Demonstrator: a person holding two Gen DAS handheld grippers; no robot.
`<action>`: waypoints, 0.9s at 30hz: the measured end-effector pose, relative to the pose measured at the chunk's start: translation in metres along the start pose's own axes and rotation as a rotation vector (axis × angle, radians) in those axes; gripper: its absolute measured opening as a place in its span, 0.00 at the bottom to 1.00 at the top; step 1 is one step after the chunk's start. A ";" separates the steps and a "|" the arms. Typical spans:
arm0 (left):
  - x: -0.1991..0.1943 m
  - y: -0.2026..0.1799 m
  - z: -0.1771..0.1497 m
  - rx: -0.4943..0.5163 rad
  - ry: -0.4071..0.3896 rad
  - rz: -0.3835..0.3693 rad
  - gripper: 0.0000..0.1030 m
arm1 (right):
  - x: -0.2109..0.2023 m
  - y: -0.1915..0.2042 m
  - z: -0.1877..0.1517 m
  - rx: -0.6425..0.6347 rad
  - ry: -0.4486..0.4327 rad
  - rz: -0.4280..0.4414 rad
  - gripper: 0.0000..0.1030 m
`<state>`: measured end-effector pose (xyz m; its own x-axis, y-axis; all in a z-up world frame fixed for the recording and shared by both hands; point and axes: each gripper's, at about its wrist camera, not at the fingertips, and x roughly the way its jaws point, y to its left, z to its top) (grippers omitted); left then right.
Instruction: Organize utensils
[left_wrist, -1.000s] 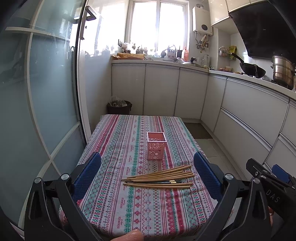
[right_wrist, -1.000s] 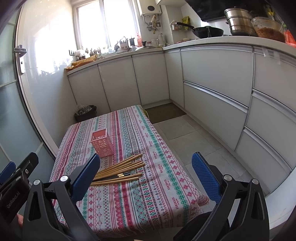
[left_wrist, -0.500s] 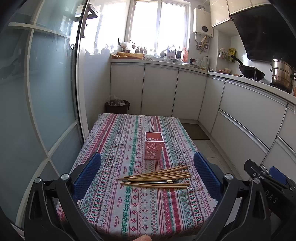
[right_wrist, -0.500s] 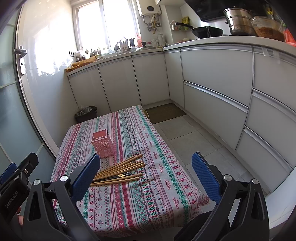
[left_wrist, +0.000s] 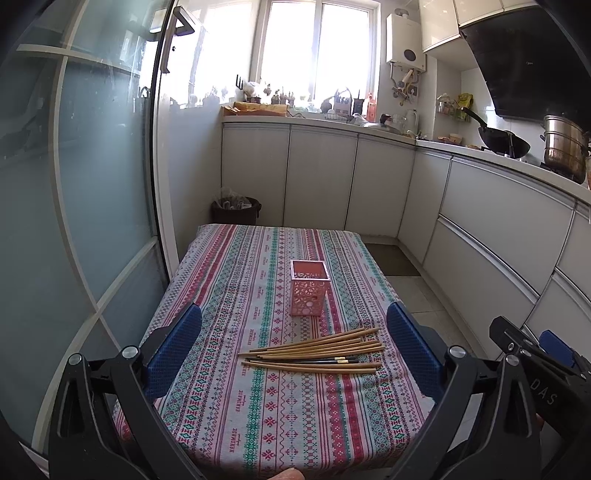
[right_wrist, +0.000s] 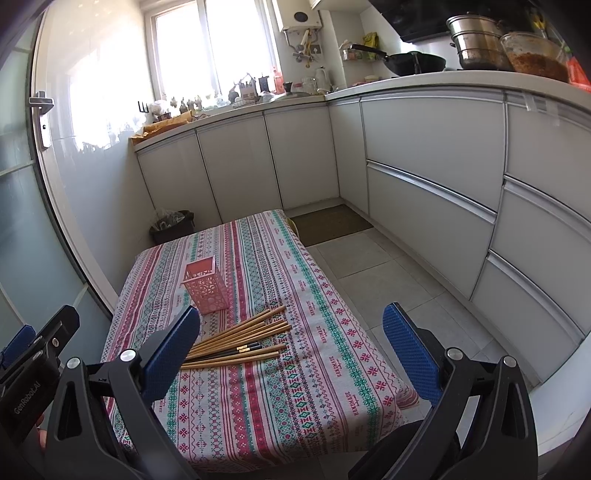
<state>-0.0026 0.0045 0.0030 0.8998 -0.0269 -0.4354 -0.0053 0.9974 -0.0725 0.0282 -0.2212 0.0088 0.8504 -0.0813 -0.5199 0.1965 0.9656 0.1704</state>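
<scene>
Several wooden chopsticks (left_wrist: 314, 350) (right_wrist: 236, 341) lie bundled crosswise on the patterned tablecloth, with a pair of dark ones among them. Just beyond them stands an empty pink perforated holder (left_wrist: 309, 288) (right_wrist: 205, 285), upright. My left gripper (left_wrist: 293, 345) hovers above the near part of the table, wide open, with the chopsticks seen between its blue pads. My right gripper (right_wrist: 291, 347) is also wide open with nothing in it, off to the right of the chopsticks. Each gripper shows at the edge of the other's view.
The small table (left_wrist: 229, 280) stands in a narrow kitchen, a glass door (left_wrist: 92, 192) close on its left and white cabinets (right_wrist: 424, 177) on the right. A dark waste bin (left_wrist: 236, 210) sits past the far edge. Tiled floor (right_wrist: 369, 258) lies to the right.
The left wrist view has risen and pulled back a little, so the table sits slightly lower and smaller. The right wrist view is nearly unchanged. Chopsticks and holder have not moved.
</scene>
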 end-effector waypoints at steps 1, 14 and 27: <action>0.000 0.000 0.000 0.000 -0.001 -0.001 0.93 | 0.000 0.000 0.000 0.004 -0.003 0.001 0.94; 0.031 -0.020 0.006 0.222 0.061 -0.089 0.93 | 0.018 -0.023 -0.001 0.120 0.047 0.113 0.94; 0.147 -0.086 -0.055 0.973 0.500 -0.623 0.93 | 0.104 -0.075 0.012 0.234 0.185 0.069 0.94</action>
<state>0.1066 -0.0889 -0.1043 0.3698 -0.3206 -0.8721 0.8745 0.4373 0.2100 0.1079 -0.3051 -0.0483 0.7667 0.0498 -0.6400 0.2665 0.8823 0.3880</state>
